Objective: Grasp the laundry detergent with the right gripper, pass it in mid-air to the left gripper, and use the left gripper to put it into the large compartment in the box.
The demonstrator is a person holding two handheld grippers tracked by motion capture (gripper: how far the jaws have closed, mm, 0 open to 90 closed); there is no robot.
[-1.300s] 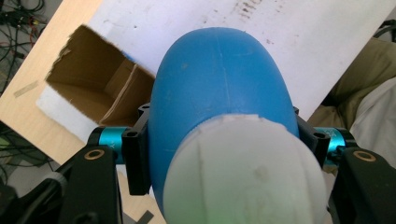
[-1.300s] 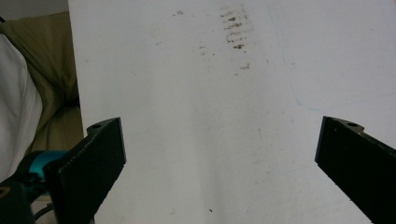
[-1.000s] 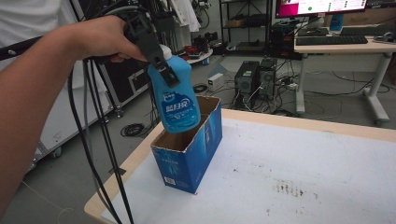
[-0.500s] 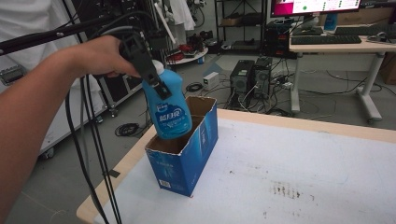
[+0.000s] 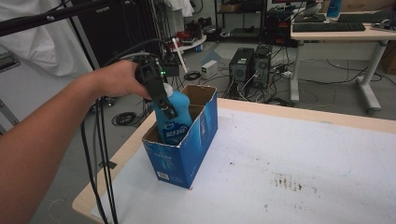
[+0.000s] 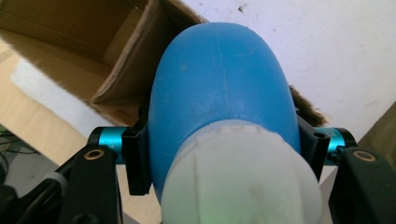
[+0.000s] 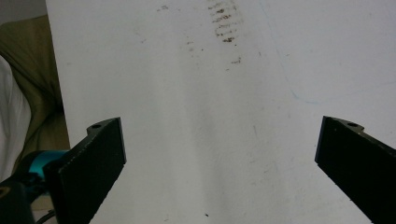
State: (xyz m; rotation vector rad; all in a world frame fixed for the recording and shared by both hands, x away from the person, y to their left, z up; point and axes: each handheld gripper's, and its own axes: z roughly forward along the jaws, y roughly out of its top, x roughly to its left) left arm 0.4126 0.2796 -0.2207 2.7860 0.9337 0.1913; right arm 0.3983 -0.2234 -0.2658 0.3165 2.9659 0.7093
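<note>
Down it goes: since the earlier frames my left gripper (image 5: pixel 164 103) has sunk with the bottle (image 5: pixel 175 119), and the bottle's lower half now sits inside the box (image 5: pixel 187 156) where before it hung above the rim. The jaws are clamped on the bottle's shoulders just below the white cap (image 6: pixel 243 175), one black pad on each side in the left gripper view.

Hard to read: the bottle's base is hidden by the box wall, so I can't tell whether it touches the bottom. The label is half sunk behind the rim and its print is too small to make out. My forearm cuts off the lower left of the high view, with cables (image 5: pixel 100 158) hanging down in front of the table (image 5: pixel 303 154) edge.

Around it: the box stands open-topped near the table's left corner, flaps up, on the white top with a brown smudge (image 5: pixel 287 181) off to the right. Computer towers (image 5: pixel 252 70) and a desk (image 5: pixel 336 32) stand on the floor beyond.

The bottle stands close to upright, cap up and leaning a little toward my hand, long axis running down into the box.

My right gripper (image 7: pixel 219 154) hangs over bare white table, jaws spread wide, nothing between them.
</note>
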